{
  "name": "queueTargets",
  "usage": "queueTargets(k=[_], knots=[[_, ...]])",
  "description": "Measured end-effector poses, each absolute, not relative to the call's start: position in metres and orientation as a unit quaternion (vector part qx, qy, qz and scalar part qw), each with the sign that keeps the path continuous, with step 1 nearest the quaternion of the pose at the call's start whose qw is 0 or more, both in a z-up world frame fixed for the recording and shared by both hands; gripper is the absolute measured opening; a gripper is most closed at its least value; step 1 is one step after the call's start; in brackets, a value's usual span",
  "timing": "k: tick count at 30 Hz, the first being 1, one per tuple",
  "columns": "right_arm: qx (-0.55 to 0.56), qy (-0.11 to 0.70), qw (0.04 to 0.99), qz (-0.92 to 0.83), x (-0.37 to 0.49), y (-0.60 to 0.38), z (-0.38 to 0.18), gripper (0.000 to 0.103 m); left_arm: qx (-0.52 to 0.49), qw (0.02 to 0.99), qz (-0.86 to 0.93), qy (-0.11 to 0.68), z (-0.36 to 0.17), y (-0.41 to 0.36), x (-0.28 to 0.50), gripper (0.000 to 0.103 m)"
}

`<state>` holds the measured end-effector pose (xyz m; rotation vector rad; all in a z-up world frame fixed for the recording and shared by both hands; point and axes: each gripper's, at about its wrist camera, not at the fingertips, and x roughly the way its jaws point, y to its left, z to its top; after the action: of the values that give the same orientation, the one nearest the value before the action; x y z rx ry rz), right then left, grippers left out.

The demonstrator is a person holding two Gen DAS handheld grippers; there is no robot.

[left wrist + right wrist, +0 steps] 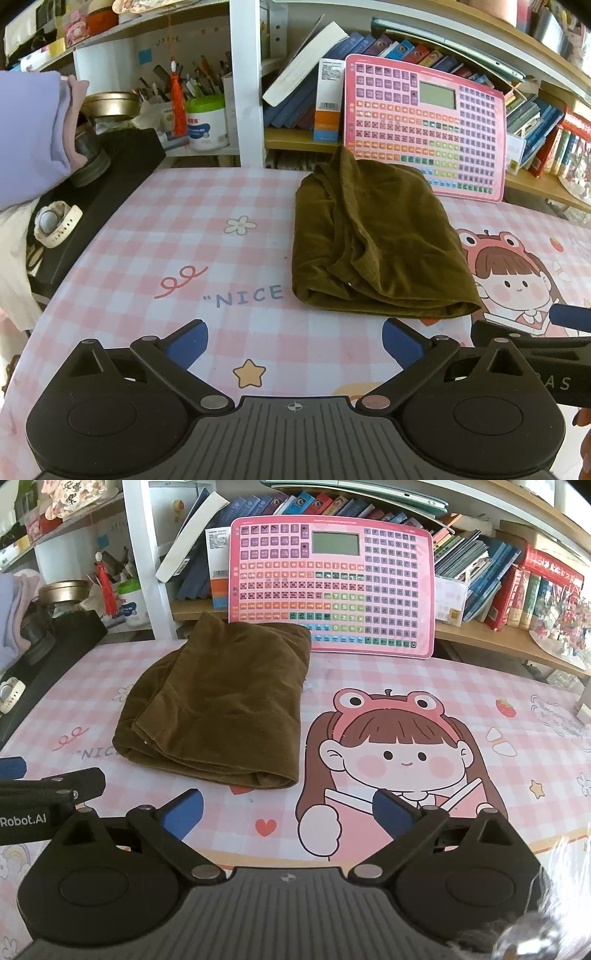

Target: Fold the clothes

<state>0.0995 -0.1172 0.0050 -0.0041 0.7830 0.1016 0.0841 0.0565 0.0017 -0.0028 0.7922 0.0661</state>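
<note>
Left wrist view: tablecloth [155, 236] print reads "NICE" just ahead of the left gripper [293, 345], fingers spread wide, empty. Folded brown garment [373, 236] lies ahead, toward the right finger. The right gripper [288, 814], likewise agape and empty, has the garment [221, 701] ahead-left; "Robot.AI" shows on the neighbouring tool.

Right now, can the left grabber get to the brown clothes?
Probably yes. The left gripper is open and points at the near edge of the folded brown garment, with only bare tablecloth between them. The right gripper sits off to the side.
</note>
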Motion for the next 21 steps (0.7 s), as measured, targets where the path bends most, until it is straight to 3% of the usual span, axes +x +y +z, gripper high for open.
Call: queueTargets(k=[21], knots=[[-0.002, 0.388, 0.920, 0.054, 0.0954, -0.1135, 0.0047, 0.099, 0.001, 0.920, 0.044, 0.390, 0.0004, 0.0606, 0.0822, 0.102]])
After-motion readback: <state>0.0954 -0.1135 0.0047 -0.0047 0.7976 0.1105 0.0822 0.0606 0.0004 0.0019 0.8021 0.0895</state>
